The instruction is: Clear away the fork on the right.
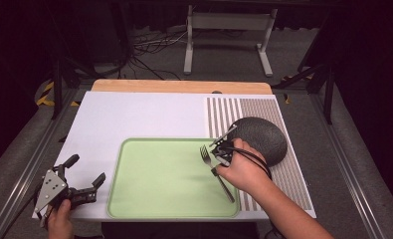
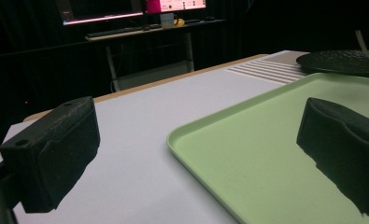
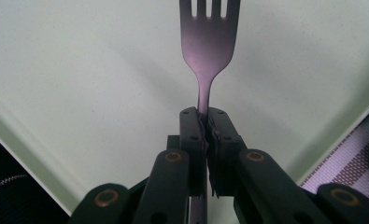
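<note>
A: Right gripper (image 1: 219,158)?
B: Jaws clamped tight on the neck of a fork (image 1: 215,170). In the right gripper view the fork (image 3: 209,42) sticks straight out past the jaw tips, tines away from the camera, over the green tray (image 3: 79,70)

A: Where's the fork in the high view?
B: Over the right part of the green tray (image 1: 154,189), tines toward the far side, handle running back toward the near right corner under the person's hand. Can't tell if it touches the tray surface

A: Left gripper (image 1: 87,177)?
B: Jaws spread wide, nothing between them. Sits at the near left of the white mat (image 1: 134,114), just left of the tray. In the left gripper view both black jaws frame the tray's edge (image 2: 210,154) and the mat (image 2: 140,121)

A: Anything else?
B: Dark round plate (image 1: 263,139) on the striped placemat (image 1: 288,174), right of the tray, just behind the right hand. It also shows at the far right in the left gripper view (image 2: 341,60)

A: Plate touching the tray?
B: Close beside it, can't tell about contact
</note>
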Tool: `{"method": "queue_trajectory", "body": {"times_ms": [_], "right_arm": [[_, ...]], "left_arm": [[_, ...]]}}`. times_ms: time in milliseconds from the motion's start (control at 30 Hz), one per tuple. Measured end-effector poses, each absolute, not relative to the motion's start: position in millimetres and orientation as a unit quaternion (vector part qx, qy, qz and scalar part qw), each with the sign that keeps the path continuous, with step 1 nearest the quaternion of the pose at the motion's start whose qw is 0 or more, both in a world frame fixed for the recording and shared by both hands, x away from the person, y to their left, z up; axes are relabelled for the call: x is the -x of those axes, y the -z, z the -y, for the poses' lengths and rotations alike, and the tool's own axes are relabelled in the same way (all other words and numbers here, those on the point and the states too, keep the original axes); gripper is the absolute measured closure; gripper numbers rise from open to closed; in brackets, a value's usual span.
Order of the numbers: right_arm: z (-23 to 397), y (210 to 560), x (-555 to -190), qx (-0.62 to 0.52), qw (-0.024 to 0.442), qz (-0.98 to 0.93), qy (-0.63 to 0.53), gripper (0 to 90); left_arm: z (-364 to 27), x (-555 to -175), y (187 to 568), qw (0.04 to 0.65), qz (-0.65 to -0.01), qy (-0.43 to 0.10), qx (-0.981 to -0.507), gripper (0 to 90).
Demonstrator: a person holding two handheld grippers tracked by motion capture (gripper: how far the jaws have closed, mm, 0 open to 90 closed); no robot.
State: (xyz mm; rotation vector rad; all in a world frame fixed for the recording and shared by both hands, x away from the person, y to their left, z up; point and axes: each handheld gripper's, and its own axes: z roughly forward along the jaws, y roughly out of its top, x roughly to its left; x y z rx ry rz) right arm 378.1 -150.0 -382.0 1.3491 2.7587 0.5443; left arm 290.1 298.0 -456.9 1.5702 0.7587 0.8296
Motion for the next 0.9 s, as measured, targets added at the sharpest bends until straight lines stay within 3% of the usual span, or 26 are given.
{"method": "queue_trajectory", "body": {"times_ms": [900], "right_arm": [[154,410,-391,-0.460,0.002,-0.869,-0.183,84.9]], "left_arm": [[-297,-290,457,0.571,-0.326,-0.350,-0.668,0.1]]}}
